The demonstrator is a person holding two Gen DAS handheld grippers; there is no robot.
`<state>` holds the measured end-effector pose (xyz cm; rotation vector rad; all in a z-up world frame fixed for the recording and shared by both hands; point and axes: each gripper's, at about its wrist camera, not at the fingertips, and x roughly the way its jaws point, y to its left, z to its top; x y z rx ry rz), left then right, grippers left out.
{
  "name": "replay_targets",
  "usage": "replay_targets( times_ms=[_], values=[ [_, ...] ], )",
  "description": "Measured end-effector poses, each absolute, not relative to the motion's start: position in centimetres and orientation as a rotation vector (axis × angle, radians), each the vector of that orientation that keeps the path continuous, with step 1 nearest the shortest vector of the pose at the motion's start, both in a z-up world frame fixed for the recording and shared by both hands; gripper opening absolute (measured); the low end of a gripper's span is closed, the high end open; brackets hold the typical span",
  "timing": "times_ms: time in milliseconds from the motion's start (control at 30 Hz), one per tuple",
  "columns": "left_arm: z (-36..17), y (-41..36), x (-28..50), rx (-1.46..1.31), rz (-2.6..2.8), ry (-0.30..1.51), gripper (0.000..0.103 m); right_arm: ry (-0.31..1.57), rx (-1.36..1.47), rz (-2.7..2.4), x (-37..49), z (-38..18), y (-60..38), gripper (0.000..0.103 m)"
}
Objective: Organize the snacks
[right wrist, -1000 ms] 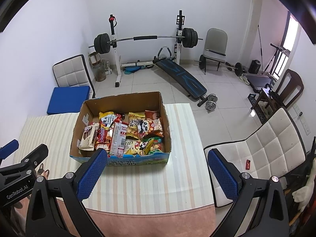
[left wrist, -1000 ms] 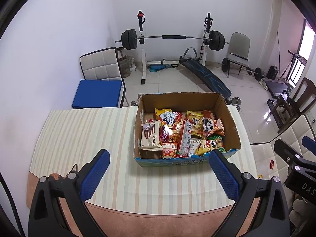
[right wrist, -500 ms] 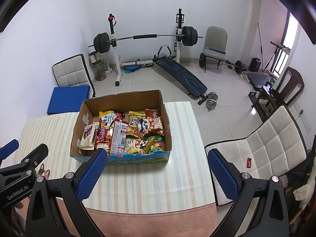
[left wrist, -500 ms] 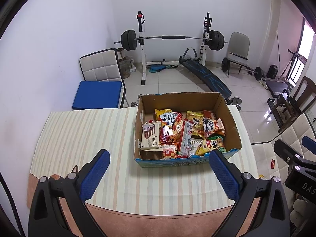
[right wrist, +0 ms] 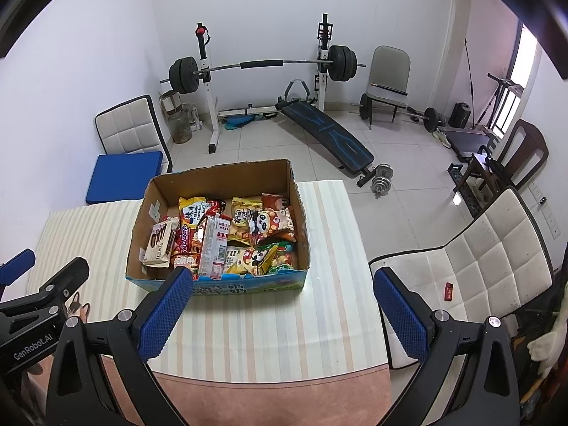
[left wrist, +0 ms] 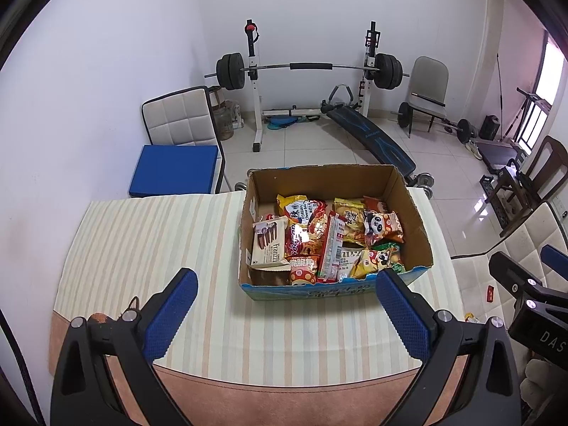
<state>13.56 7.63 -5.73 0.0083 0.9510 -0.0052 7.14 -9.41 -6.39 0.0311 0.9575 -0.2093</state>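
From where I sit, almost nothing has changed over the last second: both views hold the same framing, with only a slight drift of the box in the right wrist view, and no packet has shifted. I read that as a hover, with neither claw committed to a packet, so the scene alone does not tell me whether the sorting lies ahead or is finished.

Nearest to me, my left gripper (left wrist: 284,309) hangs with its blue pads spread wide and nothing between them. My right gripper (right wrist: 284,309) is likewise wide apart and empty, above the near edge of the striped tablecloth (left wrist: 149,248).

Just beyond the fingertips stands the cardboard box (left wrist: 411,206), and all the snacks I can see lie inside it. In the left wrist view the box sits ahead and a little right of centre, its near blue wall between the two pads. In the right wrist view it sits ahead and to the left, with the left pad overlapping its near corner in the picture.

Inside, a white wafer packet (left wrist: 268,245) rests against the left wall, a long red packet (left wrist: 332,245) lies down the middle, and a panda packet (left wrist: 381,225) is towards the right. The cloth around the box carries no loose snacks.

Past the table are a barbell rack (left wrist: 309,67) and chairs.
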Motion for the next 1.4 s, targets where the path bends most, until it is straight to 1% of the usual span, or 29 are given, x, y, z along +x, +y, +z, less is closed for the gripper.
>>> replay_targets(
  times_ms=[1400],
  values=[
    [-5.82, 7.43, 13.40, 0.020, -0.015, 0.943, 0.103, 0.951, 0.037, -0.210, 6.94, -6.17, -9.81, 0.103]
  ],
)
